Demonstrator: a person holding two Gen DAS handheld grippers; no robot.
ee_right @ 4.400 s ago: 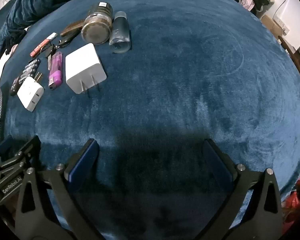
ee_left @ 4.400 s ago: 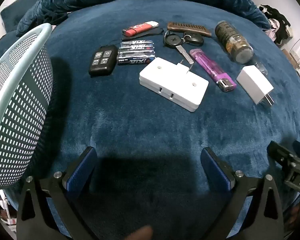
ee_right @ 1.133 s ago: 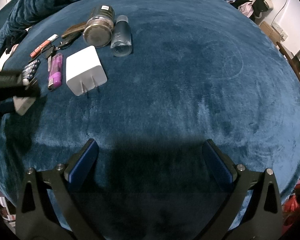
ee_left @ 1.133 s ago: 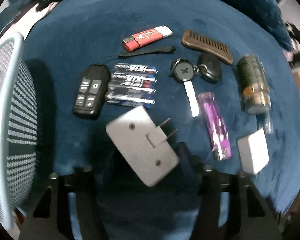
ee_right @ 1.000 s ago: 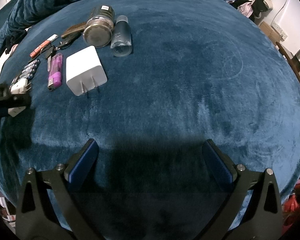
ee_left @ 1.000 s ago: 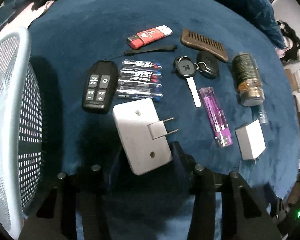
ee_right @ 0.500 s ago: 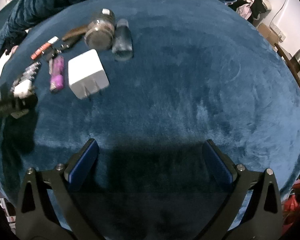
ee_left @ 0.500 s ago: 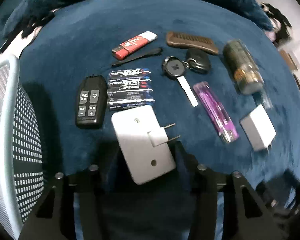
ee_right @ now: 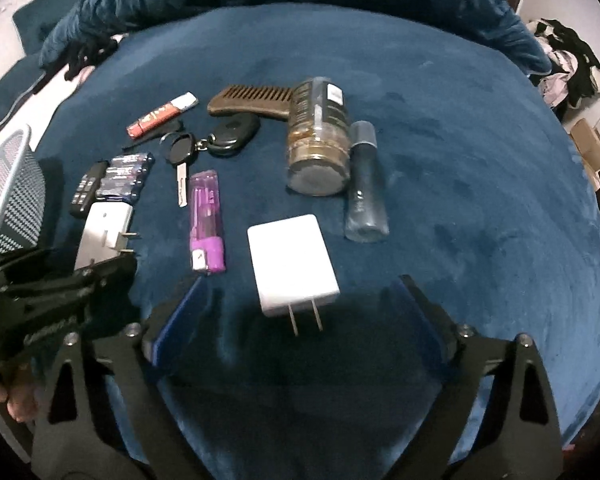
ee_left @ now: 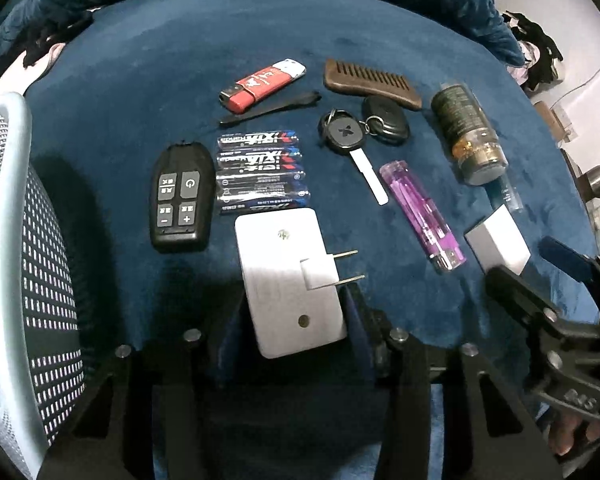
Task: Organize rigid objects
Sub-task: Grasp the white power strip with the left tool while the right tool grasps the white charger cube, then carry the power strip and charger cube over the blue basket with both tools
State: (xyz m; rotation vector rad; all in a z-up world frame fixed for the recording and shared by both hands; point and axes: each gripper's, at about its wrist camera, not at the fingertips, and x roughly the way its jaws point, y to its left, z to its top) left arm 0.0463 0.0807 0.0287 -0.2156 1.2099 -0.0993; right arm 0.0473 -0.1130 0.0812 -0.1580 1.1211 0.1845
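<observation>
The left gripper (ee_left: 296, 332) clamps the white plug adapter (ee_left: 290, 280), hiding its lower end. The right gripper (ee_right: 300, 312), jaws just narrowing but unclenched, straddles the white charger (ee_right: 290, 260) on blue plush bedding (ee_right: 460, 160); a mesh basket (ee_left: 16, 260) is cut off at left.

Blue blanket (ee_right: 440, 128); perhaps clothes (ee_right: 568, 64) beyond.

Blue plush blanket (ee_right: 460, 160) covers the surface; pale wall (ee_left: 596, 80) behind.
</observation>
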